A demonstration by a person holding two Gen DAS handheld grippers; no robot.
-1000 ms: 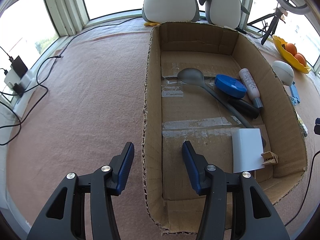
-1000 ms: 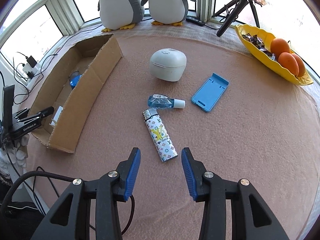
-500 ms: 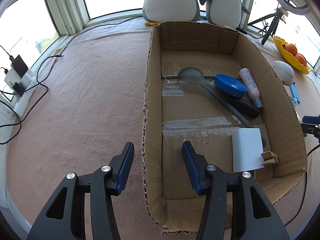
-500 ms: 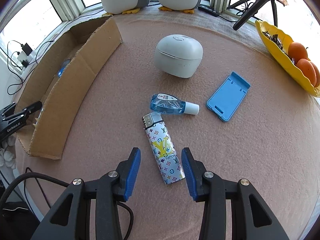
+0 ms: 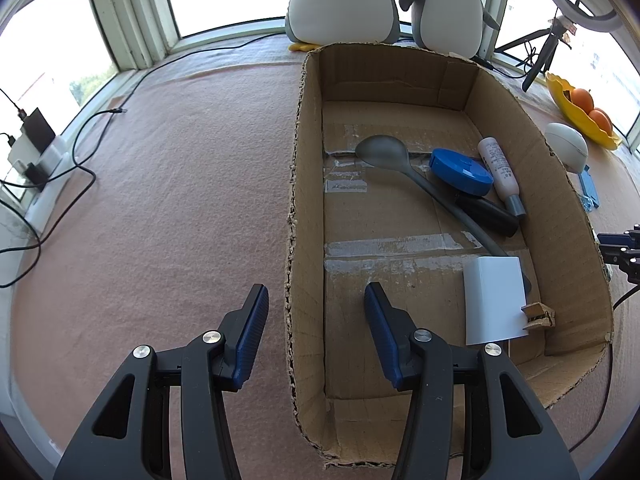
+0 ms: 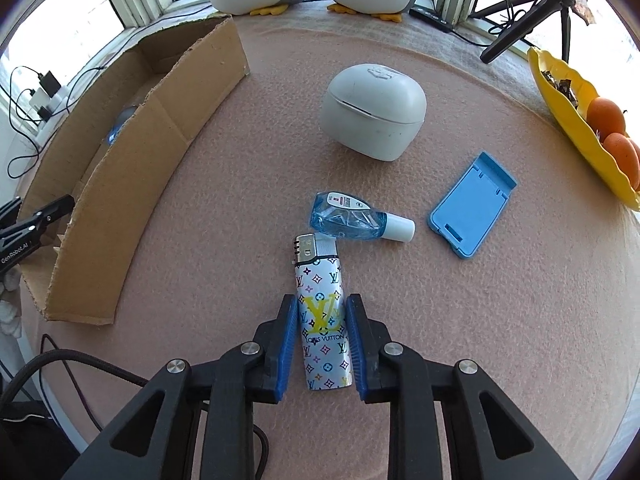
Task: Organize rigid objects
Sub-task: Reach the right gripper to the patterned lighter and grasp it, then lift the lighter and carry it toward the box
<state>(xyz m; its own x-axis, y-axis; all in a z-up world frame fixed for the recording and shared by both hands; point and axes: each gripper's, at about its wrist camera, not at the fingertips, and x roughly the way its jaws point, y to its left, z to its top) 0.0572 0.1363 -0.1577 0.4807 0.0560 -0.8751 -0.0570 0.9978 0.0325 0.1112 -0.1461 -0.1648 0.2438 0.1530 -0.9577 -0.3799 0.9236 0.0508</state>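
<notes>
A patterned lighter (image 6: 320,280) lies on the pink cloth. My right gripper (image 6: 322,306) is over its lower half, jaws closing, with both pads against its long sides. A clear blue dropper bottle (image 6: 346,220) touches the lighter's metal top. A blue phone stand (image 6: 472,204) and a white rounded case (image 6: 374,110) lie beyond. My left gripper (image 5: 314,300) is open and straddles the left wall of the cardboard box (image 5: 308,200) without touching it. Inside the box are a grey spoon (image 5: 384,152), a blue round case (image 5: 460,170), a white tube (image 5: 500,168) and a white block (image 5: 494,300).
Two plush penguins (image 5: 340,0) stand behind the box. A yellow dish (image 6: 568,112) with oranges sits at the right edge, a black tripod (image 6: 516,32) behind it. Cables and a power strip (image 5: 36,152) lie at the far left.
My right gripper has come down and forward over the lighter, and its jaws have narrowed onto its sides. The left gripper and the box have not moved.
</notes>
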